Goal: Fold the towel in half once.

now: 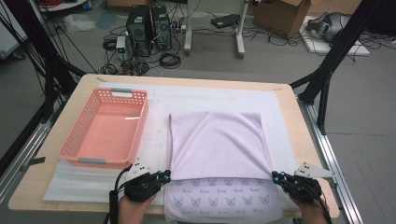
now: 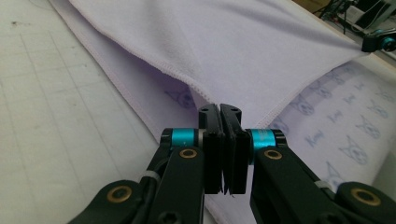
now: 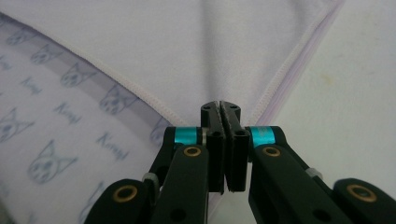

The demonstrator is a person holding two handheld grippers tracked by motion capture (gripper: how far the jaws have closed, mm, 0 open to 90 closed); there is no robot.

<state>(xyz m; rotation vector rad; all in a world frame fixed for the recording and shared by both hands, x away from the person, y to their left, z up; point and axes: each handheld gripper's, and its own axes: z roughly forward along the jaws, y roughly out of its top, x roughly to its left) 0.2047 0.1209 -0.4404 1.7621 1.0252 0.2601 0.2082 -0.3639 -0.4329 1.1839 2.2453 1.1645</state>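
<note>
A pale lilac towel [image 1: 217, 144] is spread on the white mat [image 1: 159, 144] that covers the wooden bench [image 1: 299, 126], to the right of a pink plastic basket [image 1: 105, 128]. The towel is folded over on itself: a plain, unprinted upper layer is laid across most of it, and along the near edge a strip of the lower layer is left uncovered, where rows of small blue cat faces and short lettering are printed. A stitched hem is seen running along the edges in both gripper views. Soft creases are drawn across the upper layer, fanning out from its two near corners, and the cloth there is lifted slightly off the printed layer.

The near left corner of the upper layer is pinched by the left gripper [image 1: 166, 176], whose fingers [image 2: 210, 135] are pressed together on the hem in the left gripper view. The near right corner is pinched in the same way by the right gripper [image 1: 277, 176]; in the right gripper view its fingers [image 3: 212, 135] are closed flat on the cloth where two hemmed edges meet. Both grippers are held low over the near side of the bench, well apart, one at each side of the towel. The basket is left empty.
</note>
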